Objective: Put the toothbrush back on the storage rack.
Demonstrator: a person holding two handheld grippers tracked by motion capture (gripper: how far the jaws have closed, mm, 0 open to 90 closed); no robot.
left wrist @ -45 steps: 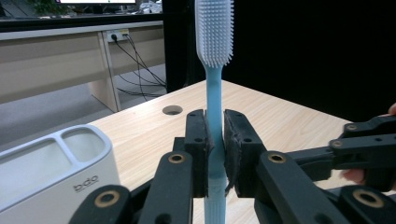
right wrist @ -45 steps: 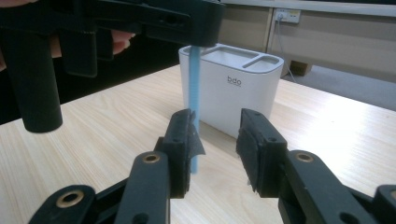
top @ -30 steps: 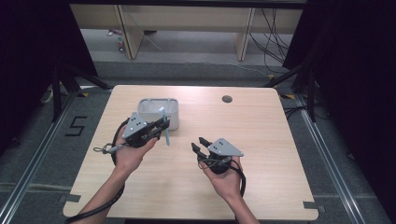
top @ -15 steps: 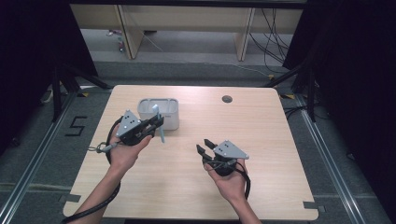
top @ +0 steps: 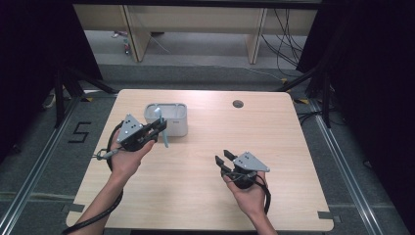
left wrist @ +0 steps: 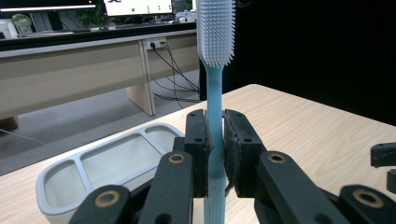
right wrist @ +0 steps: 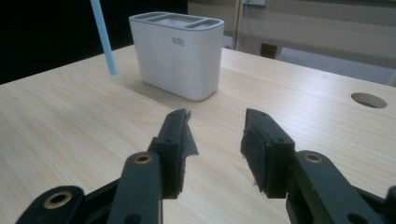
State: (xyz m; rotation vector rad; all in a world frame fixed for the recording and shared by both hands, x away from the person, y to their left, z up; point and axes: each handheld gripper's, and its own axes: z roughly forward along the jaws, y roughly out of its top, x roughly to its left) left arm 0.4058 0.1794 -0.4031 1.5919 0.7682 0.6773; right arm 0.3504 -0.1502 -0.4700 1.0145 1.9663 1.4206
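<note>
high view has the wooden worktop with my two hands coming in from six o'clock. my left tool sits toward nine o'clock of the worktop, just at the near-left corner of the white holder, and its jaws are clamped on a light blue toothbrush. the brush stands roughly upright in that grip, its lower end hanging clear above the wood and its head up beside the holder's rim. the holder stands toward eleven o'clock of the worktop's middle, well away from a round hole in the surface near one o'clock.

left gripper view looks along my left tool: both pads press the blue handle between them, with the pale bristled head rising at twelve o'clock. behind the jaws, at eight o'clock, lies the holder's top with its divided compartments.

right gripper view shows my right tool with jaws spread apart and nothing between them, hovering over bare wood. ahead at twelve o'clock stands the holder, and the brush's blue tail hangs at eleven o'clock, just beside it and off the surface. in the high view my right tool rests toward five o'clock, well apart from the holder.
</note>
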